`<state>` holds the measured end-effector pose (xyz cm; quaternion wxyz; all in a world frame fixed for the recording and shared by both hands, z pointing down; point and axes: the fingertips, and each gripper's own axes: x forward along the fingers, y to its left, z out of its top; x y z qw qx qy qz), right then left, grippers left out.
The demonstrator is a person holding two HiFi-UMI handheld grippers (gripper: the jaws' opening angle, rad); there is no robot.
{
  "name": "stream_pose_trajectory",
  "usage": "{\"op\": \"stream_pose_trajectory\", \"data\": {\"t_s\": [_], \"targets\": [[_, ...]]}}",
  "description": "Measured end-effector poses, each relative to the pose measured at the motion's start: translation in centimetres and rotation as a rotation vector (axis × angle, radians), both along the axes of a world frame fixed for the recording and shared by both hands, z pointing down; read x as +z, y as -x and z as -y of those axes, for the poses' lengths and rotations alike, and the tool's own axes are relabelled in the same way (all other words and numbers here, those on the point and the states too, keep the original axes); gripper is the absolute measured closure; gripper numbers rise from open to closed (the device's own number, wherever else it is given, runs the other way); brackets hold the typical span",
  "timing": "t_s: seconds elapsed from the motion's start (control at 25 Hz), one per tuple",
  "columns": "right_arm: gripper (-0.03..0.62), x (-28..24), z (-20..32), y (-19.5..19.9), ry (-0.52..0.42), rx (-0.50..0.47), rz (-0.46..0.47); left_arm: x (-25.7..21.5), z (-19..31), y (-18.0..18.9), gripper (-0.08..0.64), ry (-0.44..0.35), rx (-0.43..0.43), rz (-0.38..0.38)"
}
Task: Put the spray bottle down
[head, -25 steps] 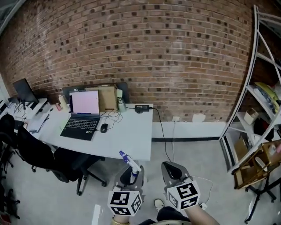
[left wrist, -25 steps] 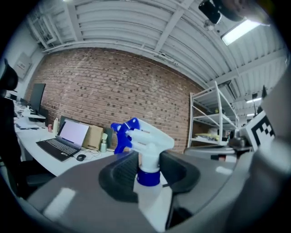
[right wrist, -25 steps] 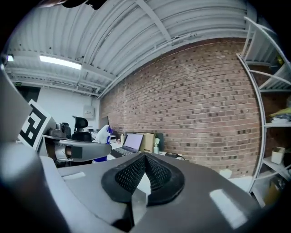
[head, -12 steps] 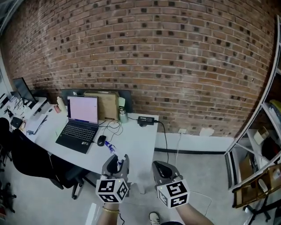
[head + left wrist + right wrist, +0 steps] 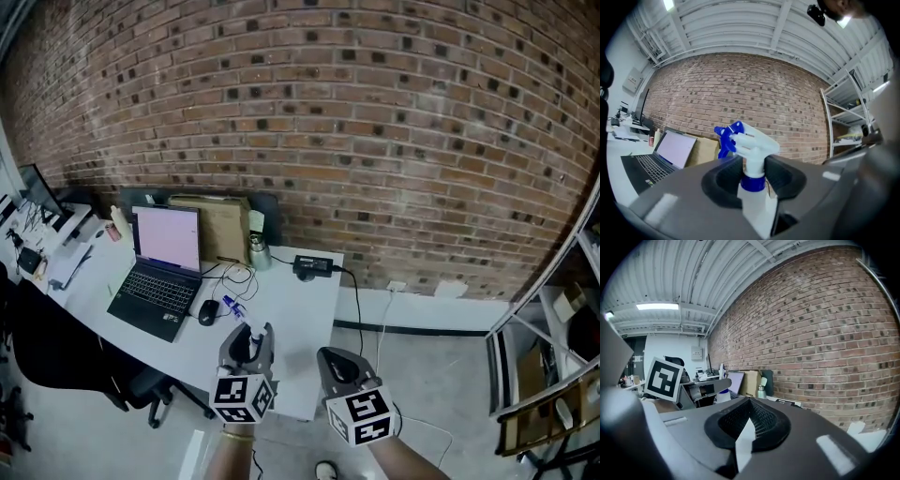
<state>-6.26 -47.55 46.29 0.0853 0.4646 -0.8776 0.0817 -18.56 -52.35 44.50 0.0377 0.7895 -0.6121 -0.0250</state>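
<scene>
My left gripper (image 5: 247,344) is shut on the neck of a white spray bottle, whose blue nozzle (image 5: 232,307) sticks up and to the left above the jaws. In the left gripper view the spray bottle (image 5: 749,149) stands upright between the dark pads, just above its blue collar, with the gripper (image 5: 753,174) closed round it. It hangs over the front part of the white desk (image 5: 291,309). My right gripper (image 5: 337,364) is beside it on the right, shut with nothing in it (image 5: 747,425); its view also shows the left gripper (image 5: 704,393) from the side.
On the desk are an open laptop (image 5: 161,262), a black mouse (image 5: 207,312), cables, a metal bottle (image 5: 257,251), a power adapter (image 5: 312,266) and a cardboard box (image 5: 222,225) against the brick wall. A black chair (image 5: 56,342) stands at the left and metal shelving (image 5: 562,375) at the right.
Both grippers have moved forward to the desk, which now lies closer below them. The left gripper still holds the spray bottle, now over the desk's front part rather than over the floor.
</scene>
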Motion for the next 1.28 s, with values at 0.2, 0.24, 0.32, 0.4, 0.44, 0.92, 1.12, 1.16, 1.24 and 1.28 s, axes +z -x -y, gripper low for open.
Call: {"op": "stream_pose_trajectory", "data": {"t_s": [0.2, 0.24, 0.32, 0.4, 0.44, 0.92, 1.12, 1.16, 1.24, 1.28], "targets": [[0.594, 1.2, 0.9, -0.3, 0.018, -0.009, 0.007, 2.0, 0.8, -0.1, 0.42, 0.007, -0.033, -0.007], [0.594, 1.3, 1.0, -0.3, 0.018, -0.01, 0.01, 2.1, 0.7, -0.1, 0.42, -0.001, -0.036, -0.006], [0.594, 1.5, 0.9, -0.4, 0.019, -0.012, 0.014, 2.2, 0.5, -0.3, 0.419, -0.012, -0.036, 0.002], [0.594, 1.8, 0.8, -0.5, 0.025, -0.012, 0.017, 2.2, 0.4, -0.2, 0.419, -0.008, -0.041, 0.006], [0.594, 1.9, 0.7, -0.5, 0.029, -0.012, 0.018, 2.3, 0.4, 0.0, 0.419, -0.002, -0.049, 0.007], [0.594, 1.0, -3.2, -0.2, 0.013, 0.009, 0.009, 2.2, -3.1, 0.4, 0.412, 0.049, -0.039, 0.05], [0.594, 0.4, -6.9, 0.3, -0.008, 0.008, 0.004, 1.7, -8.2, 0.0, 0.419, 0.065, -0.03, 0.039], [0.594, 0.4, -7.8, 0.5, -0.011, 0.006, 0.002, 1.6, -9.6, -0.1, 0.431, 0.065, -0.032, 0.043], [0.594, 0.6, -9.8, 0.9, -0.01, -0.003, -0.001, 1.4, -12.8, -0.1, 0.471, 0.061, -0.059, 0.061], [0.594, 0.8, -10.9, 1.2, -0.008, -0.009, -0.003, 1.4, -14.5, 0.0, 0.496, 0.061, -0.082, 0.074]]}}
